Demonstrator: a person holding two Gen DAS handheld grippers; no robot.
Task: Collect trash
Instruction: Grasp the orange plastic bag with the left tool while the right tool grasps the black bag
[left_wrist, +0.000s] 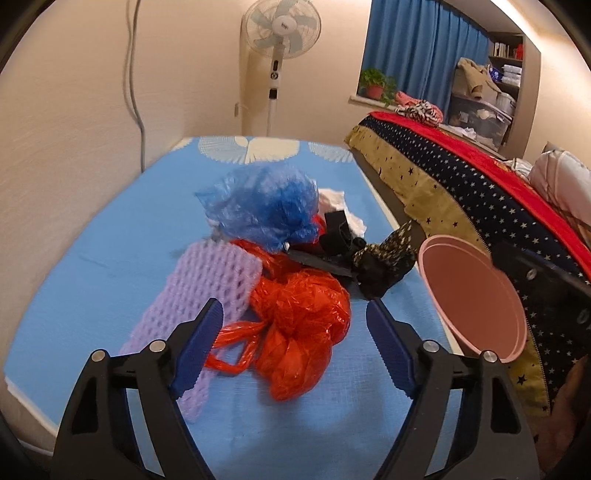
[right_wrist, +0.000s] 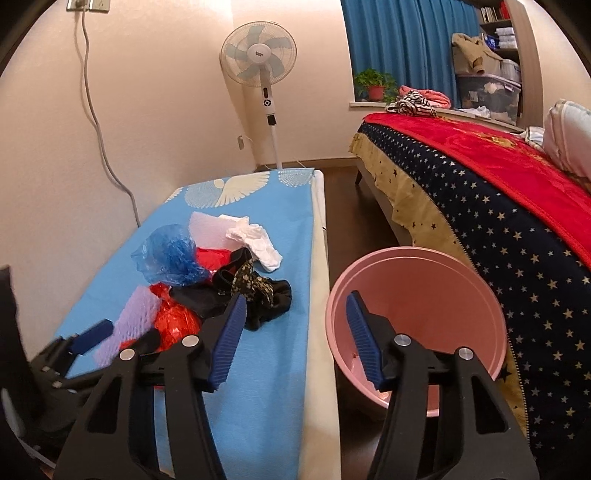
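Trash pile sits mid-worktop (left_wrist: 92, 236) on the blue cloth: red plastic bag (left_wrist: 301, 332) nearest, lavender foam net (left_wrist: 207, 295) touching it on its left, blue plastic bag (left_wrist: 262, 208) behind, dark patterned cloth (left_wrist: 384, 264) to the right, white crumpled tissue (right_wrist: 255, 240) at the far side. Left gripper (left_wrist: 295, 317) is wide open, empty, pointed straight at the red bag; the bag lies just ahead and between the two finger lines, slightly low, knotted handles trailing toward the left finger. Bag is a rough ball, no clear long axis; the foam net runs long, near-to-far, along the left finger's line. Right gripper (right_wrist: 295, 306) also spread, empty, hovering over the gap between the worktop edge and the pink bin (right_wrist: 480, 295), which stands on the floor between worktop and bed (right_wrist: 498, 206). Left is clearly the nearer one to the red bag; right is nearer the bin. Likely next: left goes forward and down a little, closes on the red bag, avoiding the net. Bin lies off to the left gripper's right.
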